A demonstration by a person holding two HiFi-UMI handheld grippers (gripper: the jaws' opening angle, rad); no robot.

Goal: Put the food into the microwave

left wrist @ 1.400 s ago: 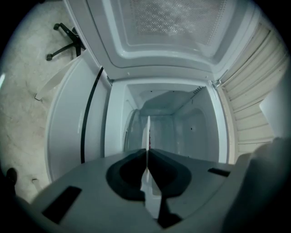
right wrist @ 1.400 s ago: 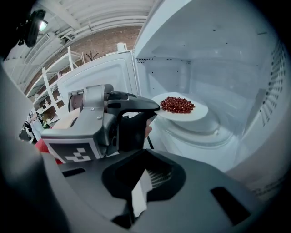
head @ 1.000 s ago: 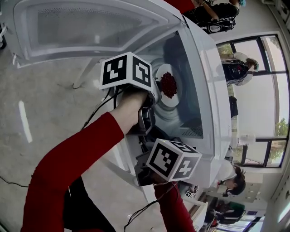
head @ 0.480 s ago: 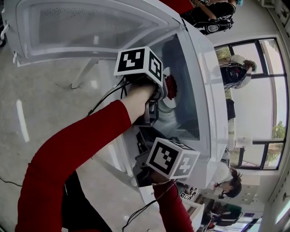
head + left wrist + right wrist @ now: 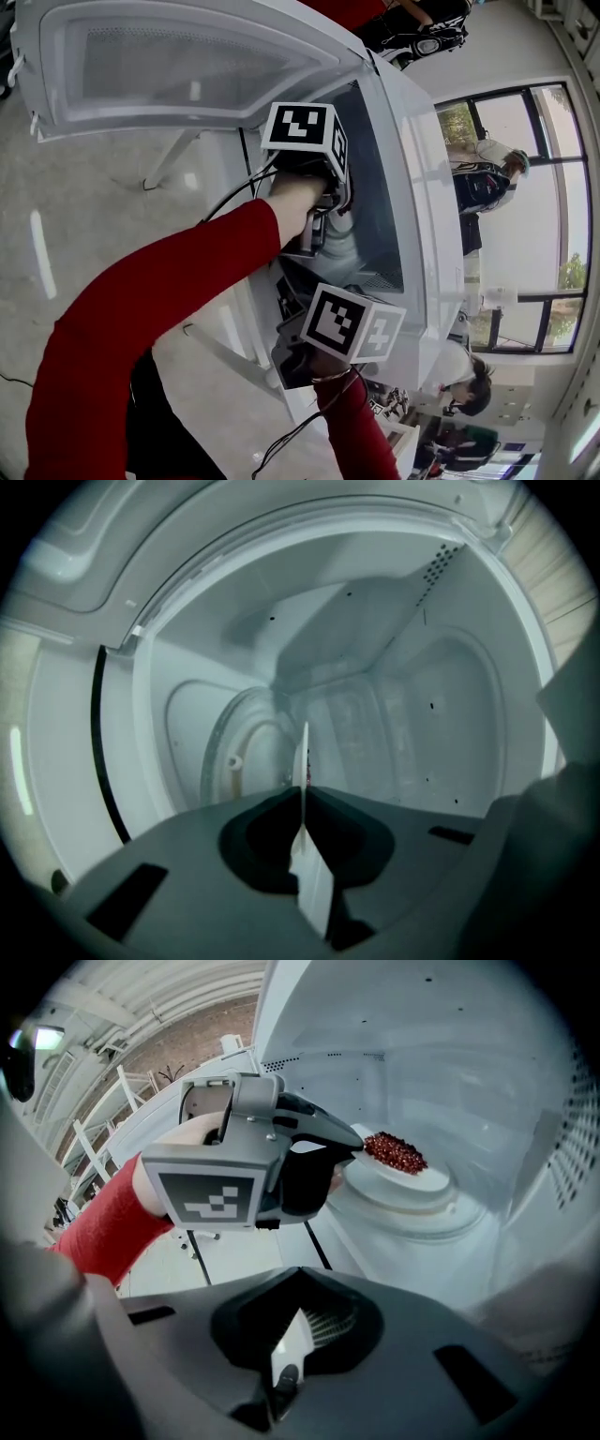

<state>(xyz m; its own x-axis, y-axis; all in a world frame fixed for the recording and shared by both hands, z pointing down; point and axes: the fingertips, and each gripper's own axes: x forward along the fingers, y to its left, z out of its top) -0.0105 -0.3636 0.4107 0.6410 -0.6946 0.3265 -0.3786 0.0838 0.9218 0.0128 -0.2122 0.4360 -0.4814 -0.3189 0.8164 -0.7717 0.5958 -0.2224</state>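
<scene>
A white microwave (image 5: 417,178) stands with its door (image 5: 178,66) swung open. My left gripper (image 5: 356,1146) reaches into the cavity, shut on the rim of a small white plate (image 5: 405,1177) that carries a heap of red food (image 5: 394,1151). Its jaws have just been opening a little, with the rim still between them. The plate sits low over the glass turntable (image 5: 422,1218); whether it touches I cannot tell. In the left gripper view the plate (image 5: 304,752) shows edge-on. My right gripper (image 5: 298,1274) waits outside the opening, shut and empty.
The cavity's walls (image 5: 450,714) close in round the left gripper. Thin white table legs (image 5: 169,155) stand on the grey floor below the door. People (image 5: 483,173) are by the windows at the right.
My left gripper has gone deeper into the microwave with the plate, which its marker cube now hides in the head view. The right gripper has stayed where it was.
</scene>
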